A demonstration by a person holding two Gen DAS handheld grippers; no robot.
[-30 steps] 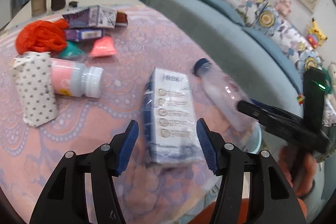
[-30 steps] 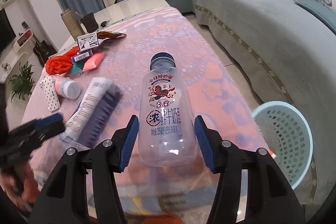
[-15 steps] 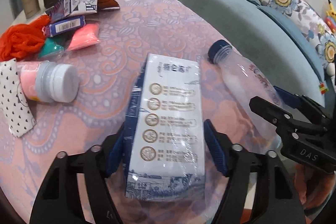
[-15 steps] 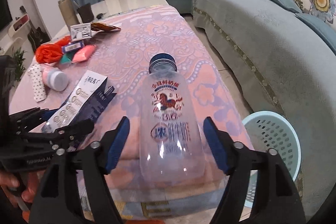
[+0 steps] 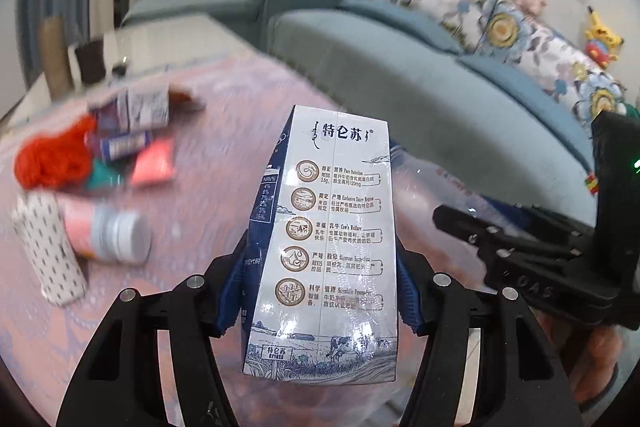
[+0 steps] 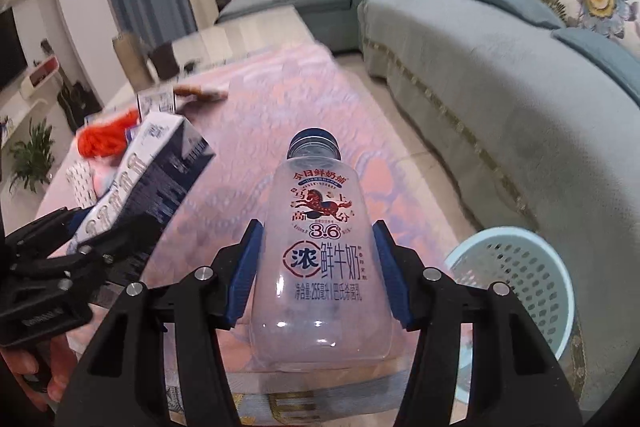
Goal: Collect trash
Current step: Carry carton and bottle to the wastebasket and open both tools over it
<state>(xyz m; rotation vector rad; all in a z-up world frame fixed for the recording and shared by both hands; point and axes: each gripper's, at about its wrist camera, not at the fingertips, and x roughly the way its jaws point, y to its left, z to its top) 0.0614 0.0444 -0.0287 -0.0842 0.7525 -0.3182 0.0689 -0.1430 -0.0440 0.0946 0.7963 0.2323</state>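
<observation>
Now, line by line:
Left gripper: clamped on the milk carton, blue pads pressed against both its sides.
Milk carton: held up off the table, printed white face toward the camera, top end pointing away; seen from the right wrist as tilted, at the left.
Right gripper: closed around the clear milk bottle, pads against its lower body on either side.
Clear milk bottle: blue cap pointing away, red horse print and "3.6" facing up; held above the near edge of the table.
Basket: pale blue, perforated, on the floor to the right of the bottle, beside the sofa.
Left on the table: capped pink jar, polka-dot wrapper, orange mesh bundle, small boxes, pink and teal packets; all blurred.
Sofa: blue-grey, floral cushions along the back.
</observation>
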